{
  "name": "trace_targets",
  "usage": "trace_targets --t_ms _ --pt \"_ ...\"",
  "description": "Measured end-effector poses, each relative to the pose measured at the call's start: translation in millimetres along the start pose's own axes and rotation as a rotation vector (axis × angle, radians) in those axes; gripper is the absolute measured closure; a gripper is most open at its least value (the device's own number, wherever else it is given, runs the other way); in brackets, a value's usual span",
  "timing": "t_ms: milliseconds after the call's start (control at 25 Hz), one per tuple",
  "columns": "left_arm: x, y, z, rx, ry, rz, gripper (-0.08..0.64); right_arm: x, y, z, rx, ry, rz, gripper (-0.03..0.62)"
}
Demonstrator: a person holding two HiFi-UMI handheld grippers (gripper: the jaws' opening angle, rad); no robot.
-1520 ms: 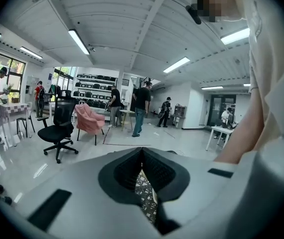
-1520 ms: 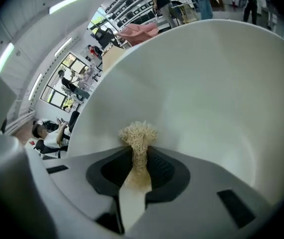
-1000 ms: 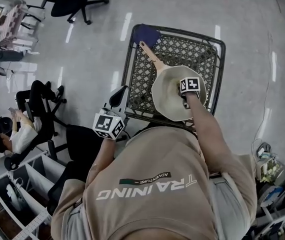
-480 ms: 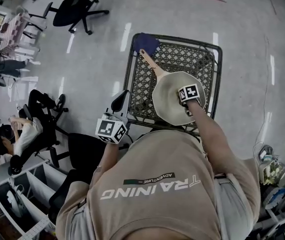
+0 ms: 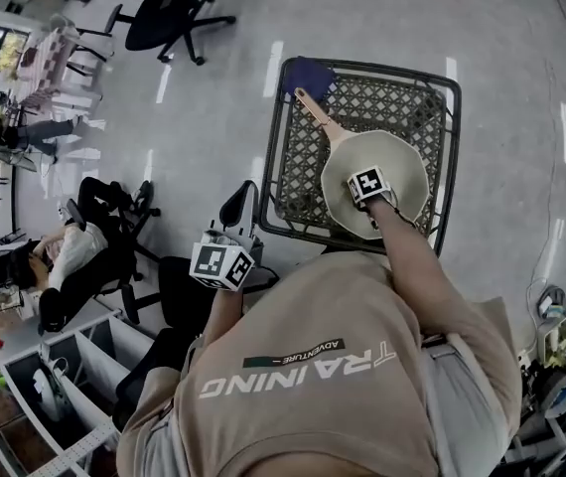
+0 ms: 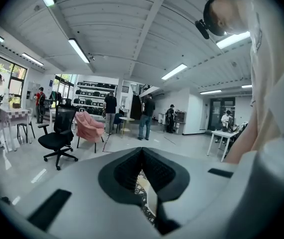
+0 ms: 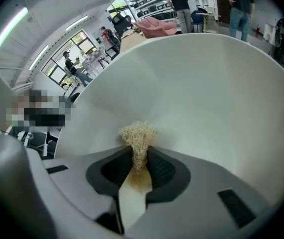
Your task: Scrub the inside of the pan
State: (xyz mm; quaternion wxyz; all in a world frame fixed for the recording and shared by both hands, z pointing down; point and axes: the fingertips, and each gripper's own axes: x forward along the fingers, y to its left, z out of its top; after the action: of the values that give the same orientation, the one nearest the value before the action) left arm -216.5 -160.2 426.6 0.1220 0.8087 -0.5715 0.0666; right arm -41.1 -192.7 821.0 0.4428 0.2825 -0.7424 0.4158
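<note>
Grey shiny floor (image 5: 204,117) fills most of the head view, with a black office chair (image 5: 164,13) at the upper left. The metal mesh bench (image 5: 298,167) sits upper centre-right.

The cream pan (image 5: 407,162) lies on the bench's lower right part, with its wooden handle (image 5: 315,112) pointing to the upper left, toward a blue thing (image 5: 310,73) on the bench's corner.

The right gripper (image 5: 367,189) is down inside the pan. Its jaws are pinched on a tan, stringy scrubber (image 7: 138,136), and the tuft is pressed against the pan's pale inner wall (image 7: 207,98).

The left gripper (image 5: 237,205) is off the bench's lower left edge and not touching anything. Its jaws are closed tip to tip and empty, with a bit of mesh showing through the gap behind them (image 6: 142,156).
</note>
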Motion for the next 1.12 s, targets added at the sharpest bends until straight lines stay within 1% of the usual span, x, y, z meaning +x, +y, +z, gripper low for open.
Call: trace_targets --t_ms 120,200,320,360,440,480,520,600,640,720,800,840,920,1000,1120 --pt "-9.4 0.3 -7.4 -0.037 0.004 0.012 0.541 -15.9 -28.1 -7.3 0.026 0.008 -0.071 0.491" --pt "-5.3 -4.7 -9.3 -0.052 0.004 -0.001 0.543 -26.8 -55.4 -13.7 0.052 0.021 -0.121 0.491" --pt "2.5 -16.9 -6.8 -0.044 -0.004 -0.035 0.541 -40.6 -92.4 -21.7 0.139 0.015 -0.18 0.491" --pt "2.4 -20.4 -5.0 -0.036 -0.01 -0.039 0.541 -45.2 -101.3 -24.1 0.148 0.014 -0.21 0.491" --pt "0.2 -23.0 -0.2 -0.02 -0.021 -0.038 0.542 -51.6 -108.9 -23.1 0.127 0.013 -0.262 0.494" --pt "-1.2 -23.1 1.6 -0.016 -0.026 -0.035 0.541 -51.3 -104.7 -21.1 0.114 0.012 -0.257 0.494" --pt "-2.6 -23.4 2.4 -0.017 -0.03 -0.031 0.541 -50.0 -94.9 -20.3 0.112 0.011 -0.227 0.494" --pt "-5.7 -25.7 1.7 -0.027 -0.037 -0.024 0.541 -46.0 -62.9 -21.8 0.122 0.019 -0.12 0.494" --pt "-7.0 -27.0 0.7 -0.031 -0.039 -0.021 0.541 -41.5 -43.8 -22.4 0.111 0.027 -0.059 0.494" --pt "-7.6 -29.3 -1.7 -0.035 -0.039 -0.017 0.541 -29.4 -7.9 -23.7 0.054 0.054 0.037 0.494" --pt "-8.2 -29.3 -5.6 -0.032 -0.028 -0.013 0.543 -17.0 19.6 -29.0 0.001 0.089 0.086 0.494" --pt "-9.4 -27.2 -7.2 -0.031 -0.021 -0.01 0.541 -11.4 29.8 -31.4 -0.014 0.102 0.096 0.494" --pt "-13.4 -21.8 -8.7 -0.032 -0.012 -0.002 0.541 -4.0 38.5 -34.4 -0.021 0.119 0.082 0.494" --pt "-18.8 -17.6 -10.7 -0.029 -0.003 0.004 0.541 -0.9 33.4 -39.8 -0.018 0.136 0.05 0.494" --pt "-21.4 -13.3 -11.1 -0.035 -0.005 0.004 0.541 -3.4 11.8 -53.5 -0.008 0.186 -0.005 0.494"
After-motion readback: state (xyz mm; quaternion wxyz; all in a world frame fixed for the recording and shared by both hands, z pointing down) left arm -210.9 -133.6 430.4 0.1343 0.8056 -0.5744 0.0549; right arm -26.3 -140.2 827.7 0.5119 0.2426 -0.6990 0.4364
